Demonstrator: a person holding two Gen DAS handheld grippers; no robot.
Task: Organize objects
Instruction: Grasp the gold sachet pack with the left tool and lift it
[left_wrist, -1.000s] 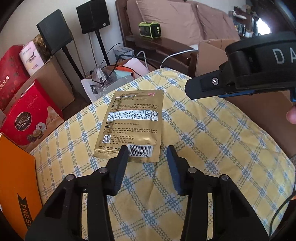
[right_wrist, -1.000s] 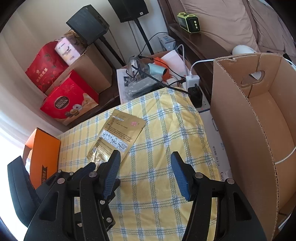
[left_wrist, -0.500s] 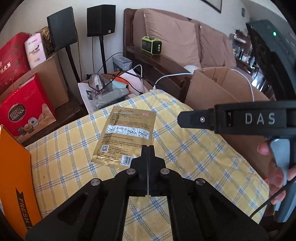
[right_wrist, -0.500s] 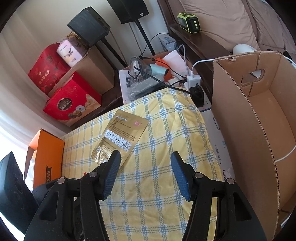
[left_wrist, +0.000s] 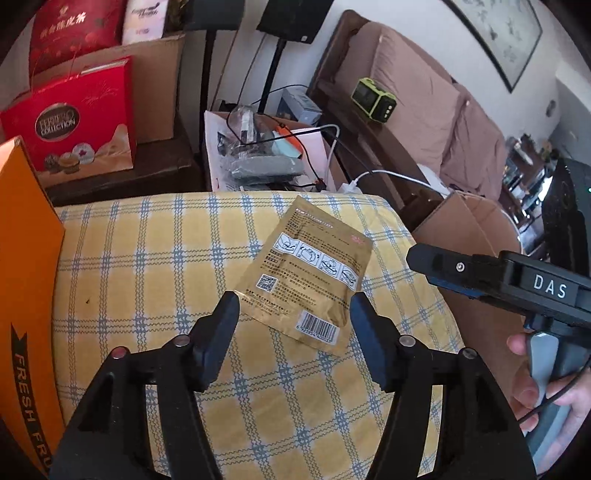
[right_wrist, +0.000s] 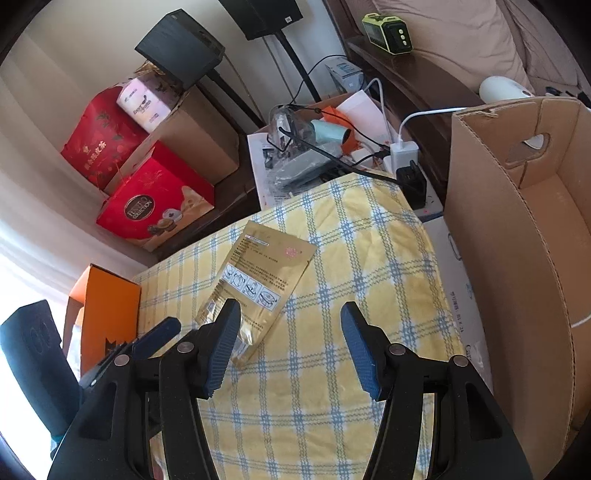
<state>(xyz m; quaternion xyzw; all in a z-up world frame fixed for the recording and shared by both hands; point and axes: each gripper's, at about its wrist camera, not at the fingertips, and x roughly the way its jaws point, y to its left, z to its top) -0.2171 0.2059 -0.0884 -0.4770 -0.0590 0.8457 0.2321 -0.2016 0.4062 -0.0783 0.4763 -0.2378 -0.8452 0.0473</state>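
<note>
Left wrist view: the left gripper (left_wrist: 293, 314), jaws spread and empty, is hovering at the barcoded edge of a flat gold foil pouch (left_wrist: 306, 280) lying on the yellow plaid cloth (left_wrist: 147, 266); the thin film is risking slipping or crumpling. "DAS" is showing on the right gripper (left_wrist: 458, 266).

Right wrist view: the right gripper (right_wrist: 290, 332) is hanging released, empty, beside the open brown cardboard box (right_wrist: 517, 240); a red "Collection" box (right_wrist: 155, 210) is standing behind.

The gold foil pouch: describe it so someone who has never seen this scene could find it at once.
Start at the yellow-and-blue checked cloth covering the table. The flat gold foil pouch lies on it, just beyond the open left gripper. Nothing else on the cloth is metallic, printed with a barcode and a white pictogram strip.
</note>
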